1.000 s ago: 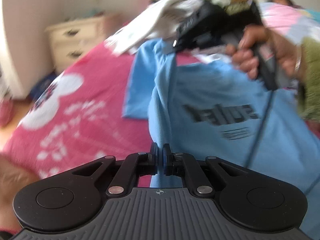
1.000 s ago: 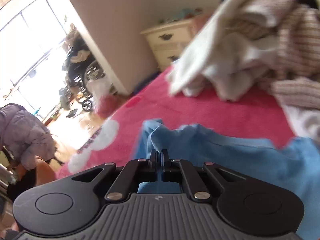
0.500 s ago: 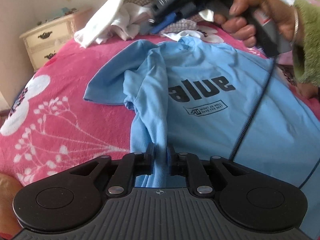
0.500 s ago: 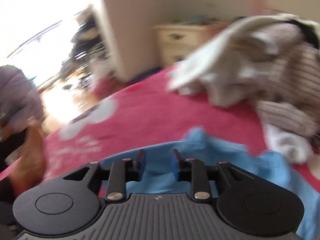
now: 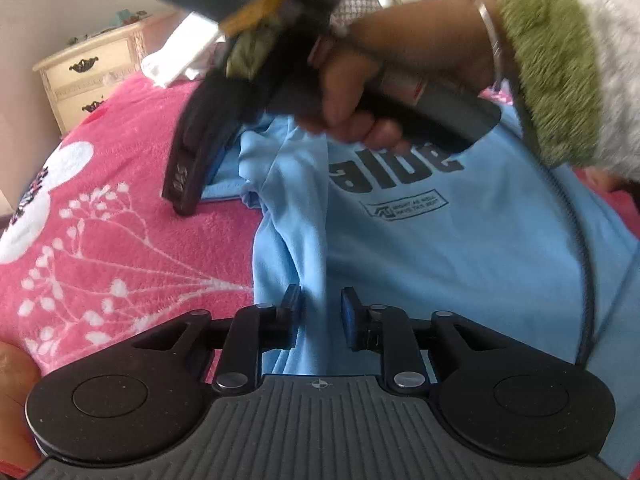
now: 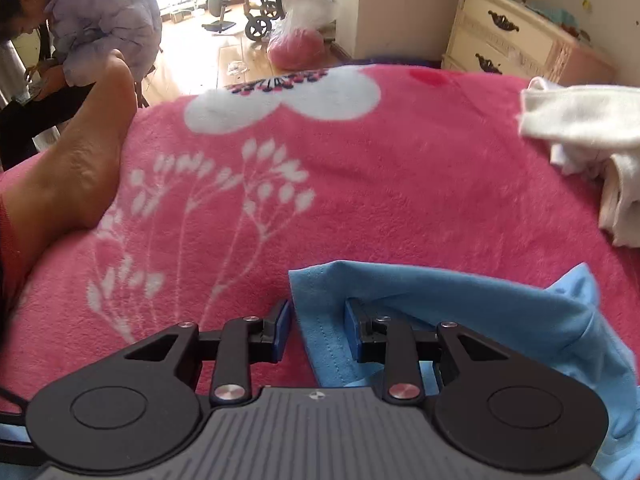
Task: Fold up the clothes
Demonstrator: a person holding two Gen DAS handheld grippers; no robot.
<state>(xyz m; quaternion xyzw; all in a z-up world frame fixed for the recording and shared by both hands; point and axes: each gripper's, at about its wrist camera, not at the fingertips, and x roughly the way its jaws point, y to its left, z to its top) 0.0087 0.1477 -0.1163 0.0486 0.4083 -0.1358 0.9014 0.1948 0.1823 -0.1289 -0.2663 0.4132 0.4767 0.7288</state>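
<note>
A light blue T-shirt (image 5: 420, 248) with black lettering lies face up on a pink blanket (image 5: 120, 240). My left gripper (image 5: 320, 310) is open, and a raised fold of the shirt's side runs between its fingers. My right gripper (image 6: 317, 319) is open too, low over the blanket, and the hemmed edge of the blue sleeve (image 6: 420, 300) lies between its fingers. In the left wrist view a hand (image 5: 360, 80) in a fuzzy green cuff holds that gripper's black body (image 5: 192, 152) over the sleeve, hiding the shirt's collar.
A heap of white and knitted clothes (image 6: 584, 132) lies on the blanket past the sleeve. A bare foot (image 6: 80, 152) rests on the blanket's left side. A cream dresser (image 6: 508, 36) stands beyond the bed. A seated person in a lilac jacket (image 6: 104, 16) is on the floor.
Both grippers were shut on blue fabric a second ago and now stand open. The right gripper has swung left and down to the sleeve's hem. The shirt now lies flatter.
</note>
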